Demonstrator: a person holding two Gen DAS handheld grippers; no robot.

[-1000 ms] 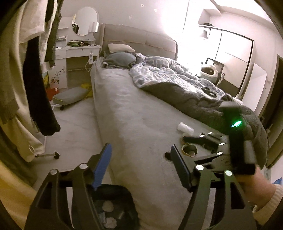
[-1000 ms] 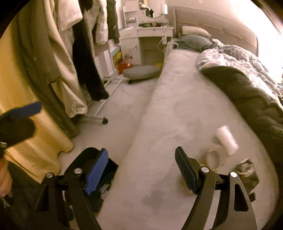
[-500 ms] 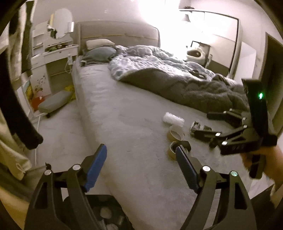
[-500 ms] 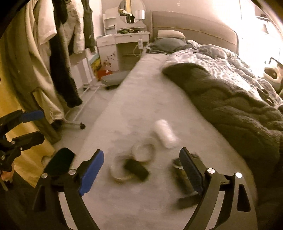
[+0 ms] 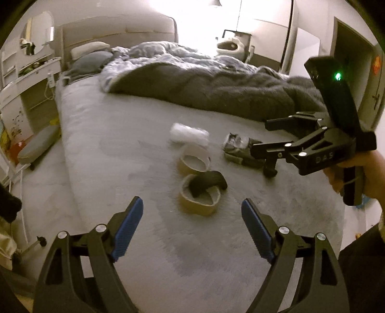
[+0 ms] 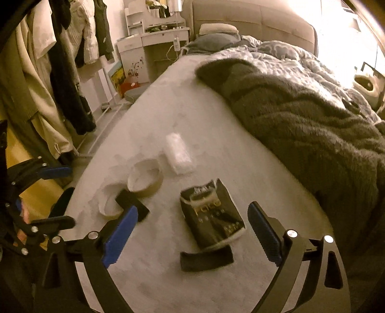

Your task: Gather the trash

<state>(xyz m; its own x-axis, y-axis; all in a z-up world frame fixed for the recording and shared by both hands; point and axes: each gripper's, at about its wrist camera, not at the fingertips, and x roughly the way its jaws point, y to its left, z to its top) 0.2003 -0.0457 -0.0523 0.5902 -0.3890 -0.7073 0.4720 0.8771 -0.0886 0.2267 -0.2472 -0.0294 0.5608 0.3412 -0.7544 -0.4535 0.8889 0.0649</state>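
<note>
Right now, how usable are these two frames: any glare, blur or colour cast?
Left wrist view: window glare whites out the far wall; the tape rolls stay fairly sharp. Right wrist view: yellow cast, glare at upper right, motion blur softening the black packet and white roll. Both bend at the edges.

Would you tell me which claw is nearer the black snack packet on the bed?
Right. The right claw, opening, hovers just short of the black snack packet; the left claw, also opening, faces the tape rolls beside it.

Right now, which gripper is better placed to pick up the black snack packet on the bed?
Right. The right gripper, jaws opening, frames the black snack packet; the left gripper faces the tape rolls.
</note>
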